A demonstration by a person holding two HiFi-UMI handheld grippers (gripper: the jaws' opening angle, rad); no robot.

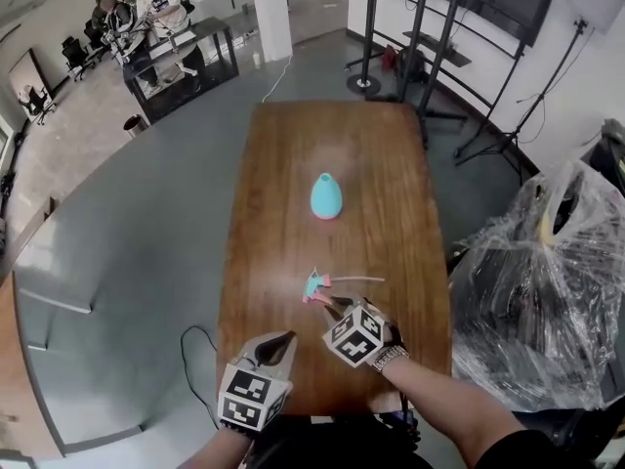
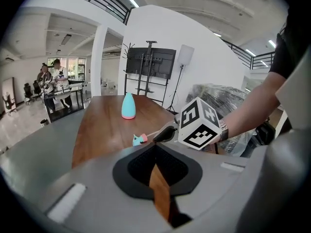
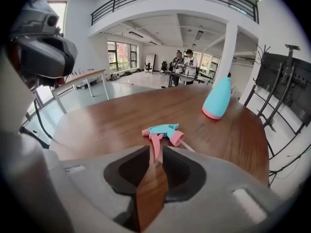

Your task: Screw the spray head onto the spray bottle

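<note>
A teal spray bottle (image 1: 325, 195) with a pink base stands upright, without its head, in the middle of the wooden table (image 1: 283, 164). The teal and pink spray head (image 1: 317, 286) lies on its side nearer me, its thin tube pointing right. My right gripper (image 1: 334, 308) hovers just behind the head, open by a narrow gap. In the right gripper view the spray head (image 3: 163, 132) lies just ahead of the right gripper (image 3: 155, 148), its pink trigger pointing at the gap, and the bottle (image 3: 217, 98) stands beyond. My left gripper (image 1: 284, 341) is shut and empty at the table's near edge.
A large plastic-wrapped bundle (image 1: 547, 281) stands right of the table. A black screen stand (image 1: 430, 27) is behind the far end. People sit at a desk (image 1: 166, 47) far off at the back left. Grey floor lies to the left.
</note>
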